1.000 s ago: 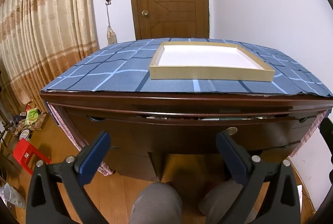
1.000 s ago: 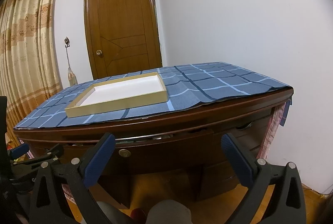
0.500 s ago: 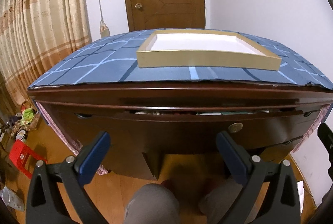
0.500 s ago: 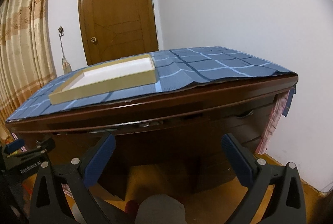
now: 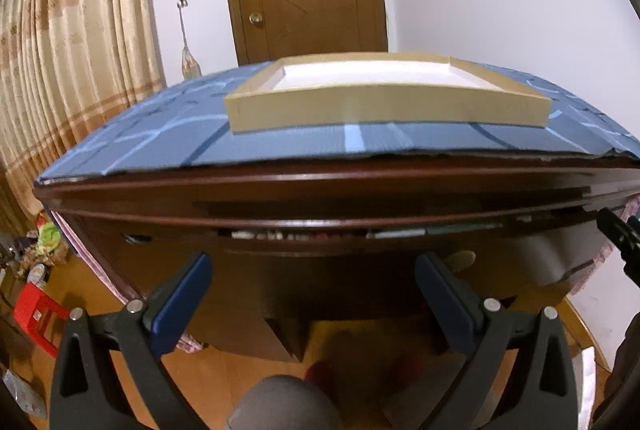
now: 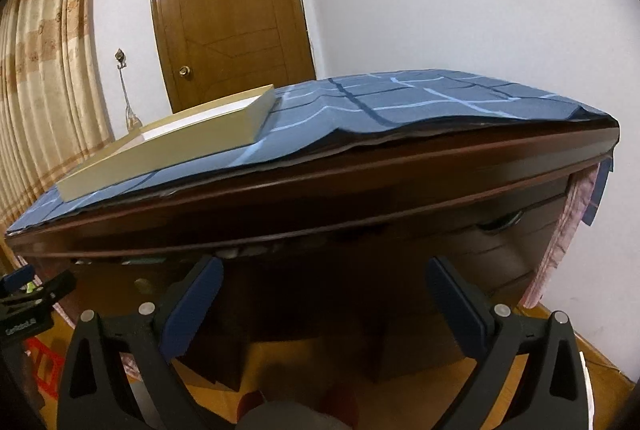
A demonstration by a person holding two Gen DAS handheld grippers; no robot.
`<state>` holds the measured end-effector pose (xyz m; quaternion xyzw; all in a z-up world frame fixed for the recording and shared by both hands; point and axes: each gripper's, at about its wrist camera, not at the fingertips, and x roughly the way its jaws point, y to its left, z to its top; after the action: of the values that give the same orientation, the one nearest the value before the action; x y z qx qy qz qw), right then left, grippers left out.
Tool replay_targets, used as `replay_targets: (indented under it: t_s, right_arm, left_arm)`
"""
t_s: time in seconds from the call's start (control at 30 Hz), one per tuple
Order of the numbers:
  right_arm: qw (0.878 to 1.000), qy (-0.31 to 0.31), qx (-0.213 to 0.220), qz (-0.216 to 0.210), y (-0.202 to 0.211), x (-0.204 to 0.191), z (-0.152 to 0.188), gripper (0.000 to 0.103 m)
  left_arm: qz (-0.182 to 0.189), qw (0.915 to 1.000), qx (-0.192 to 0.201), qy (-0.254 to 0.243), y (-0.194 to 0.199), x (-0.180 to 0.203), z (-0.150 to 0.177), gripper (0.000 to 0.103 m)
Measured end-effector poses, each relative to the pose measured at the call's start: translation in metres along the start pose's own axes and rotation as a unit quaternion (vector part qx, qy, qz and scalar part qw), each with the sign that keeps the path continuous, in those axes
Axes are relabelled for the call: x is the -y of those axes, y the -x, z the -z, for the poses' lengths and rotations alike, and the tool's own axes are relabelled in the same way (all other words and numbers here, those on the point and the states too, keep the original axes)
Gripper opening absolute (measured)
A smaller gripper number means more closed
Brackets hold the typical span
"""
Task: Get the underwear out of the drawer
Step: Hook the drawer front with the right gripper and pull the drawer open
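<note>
The dark wooden drawer (image 5: 312, 294) under the desk top stands ajar by a narrow slit (image 5: 280, 234). Only pale and grey bits of its contents show there, and no underwear can be made out. My left gripper (image 5: 312, 272) is open and empty, level with the drawer front and close before it. My right gripper (image 6: 322, 272) is also open and empty, facing the same front (image 6: 320, 294) further right. The slit (image 6: 240, 252) shows just above its left fingertip (image 6: 200, 286). Each gripper appears at the edge of the other's view.
A blue checked cloth (image 5: 280, 138) covers the desk top, with a shallow tan tray (image 5: 384, 102) on it. A round lock plate (image 5: 460, 258) sits on the drawer front. A person's knee (image 5: 280, 402) is below. A red stool (image 5: 32, 314) and clutter lie on the floor at left.
Both grippers have moved down and closer to the desk, so the drawer front now fills the middle of both views. Both stay open.
</note>
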<state>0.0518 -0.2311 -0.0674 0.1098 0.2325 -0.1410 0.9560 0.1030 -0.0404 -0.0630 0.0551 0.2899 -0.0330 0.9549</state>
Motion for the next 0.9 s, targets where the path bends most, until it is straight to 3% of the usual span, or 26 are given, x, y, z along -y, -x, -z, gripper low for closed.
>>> replay_targets:
  t_s: [0.27,0.53,0.9]
  right_arm:
    - [0.999,0.022,-0.01,-0.026,-0.031,0.014,-0.007,0.101]
    - [0.997,0.012,-0.041,-0.057,-0.058,0.02,-0.003,0.087]
    - [0.995,0.015,-0.068,-0.066,-0.068,0.025,-0.009,0.087]
  left_arm:
    - [0.009,0.9987,0.028,0.042,-0.006,-0.007,-0.005,0.099]
    - [-0.014,0.9994,0.026,0.016,-0.016,0.002,-0.004,0.099]
    - [-0.011,0.9998,0.014,0.01,-0.024,0.0,-0.003,0.099]
